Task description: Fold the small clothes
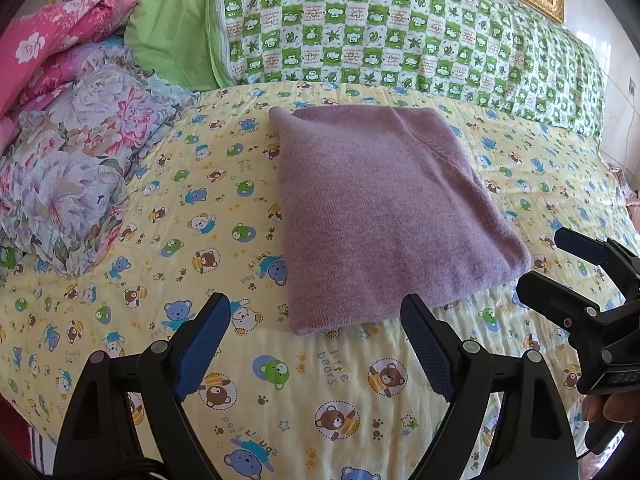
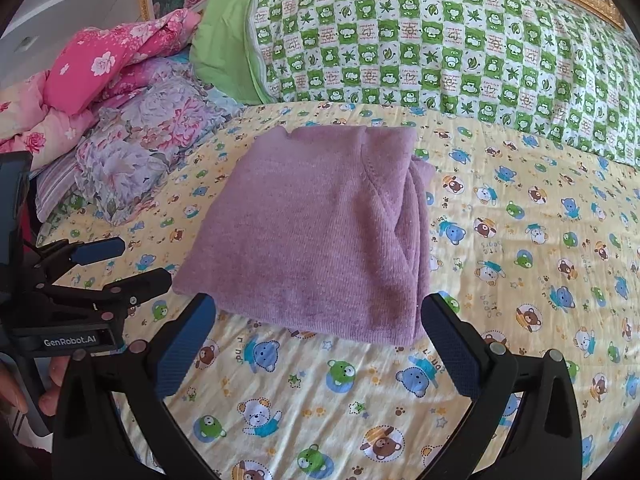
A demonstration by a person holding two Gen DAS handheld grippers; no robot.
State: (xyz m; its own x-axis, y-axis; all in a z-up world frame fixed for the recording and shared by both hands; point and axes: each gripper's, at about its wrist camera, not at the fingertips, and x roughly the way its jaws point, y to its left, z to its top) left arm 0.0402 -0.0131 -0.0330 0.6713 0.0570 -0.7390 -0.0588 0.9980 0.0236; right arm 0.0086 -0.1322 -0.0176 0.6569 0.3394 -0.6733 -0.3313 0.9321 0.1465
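On the yellow bear-print bedsheet [image 1: 132,248], a purple knit garment [image 1: 384,216] lies folded into a compact rectangle, its long axis running away from both grippers toward the green checked pillow [image 1: 400,32]. Straight ahead of the left gripper [image 1: 316,344] sits the garment's near edge, just beyond its spread, empty fingers. From the right gripper [image 2: 320,344], fingers likewise apart and holding nothing, the stacked fold layers show along the garment's right side. Both sit about equally near; the right looks better placed for that layered edge. A floral quilt [image 1: 80,184] is bundled well to the left.
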